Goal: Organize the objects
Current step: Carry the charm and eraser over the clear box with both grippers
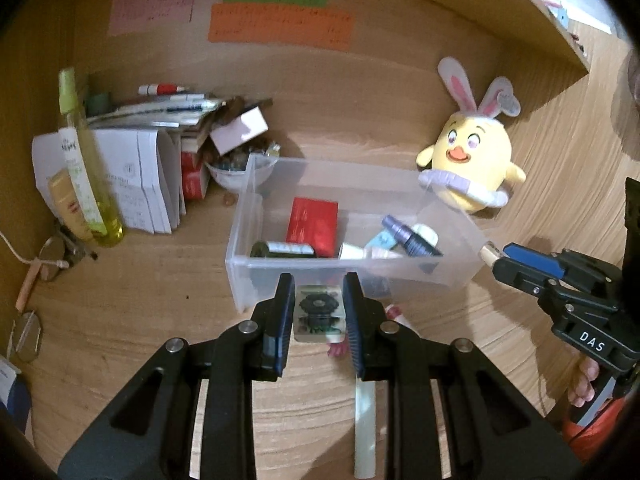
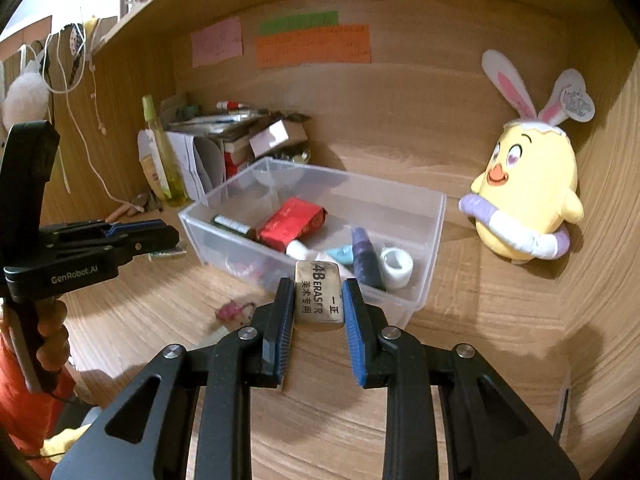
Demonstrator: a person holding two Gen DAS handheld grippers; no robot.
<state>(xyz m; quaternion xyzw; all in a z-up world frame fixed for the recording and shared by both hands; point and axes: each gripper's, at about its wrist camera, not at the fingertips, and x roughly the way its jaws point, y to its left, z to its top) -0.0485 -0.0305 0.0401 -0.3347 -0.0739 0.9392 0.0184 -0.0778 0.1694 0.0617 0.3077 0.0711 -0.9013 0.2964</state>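
Observation:
A clear plastic bin (image 1: 256,184) (image 2: 434,216) stands on the wooden desk and holds a red packet (image 1: 312,222) (image 2: 292,222), a dark purple bottle (image 1: 412,240) (image 2: 366,258), a tape roll (image 2: 396,266) and other small items. My left gripper (image 1: 319,298) is shut on a small clear packet with a dark flower print (image 1: 319,312), held just in front of the bin's near wall. My right gripper (image 2: 318,298) is shut on a worn 4B eraser (image 2: 319,296), held above the desk at the bin's near right corner. Each gripper also shows from the side in the other view: the right gripper (image 1: 498,258), the left gripper (image 2: 168,240).
A yellow chick plush with bunny ears (image 1: 472,160) (image 2: 528,200) sits right of the bin. A yellow-green spray bottle (image 1: 86,184), papers, books and a bowl (image 1: 240,172) crowd the back left. A pink item (image 2: 234,310) and a pale stick (image 1: 364,428) lie on the desk before the bin.

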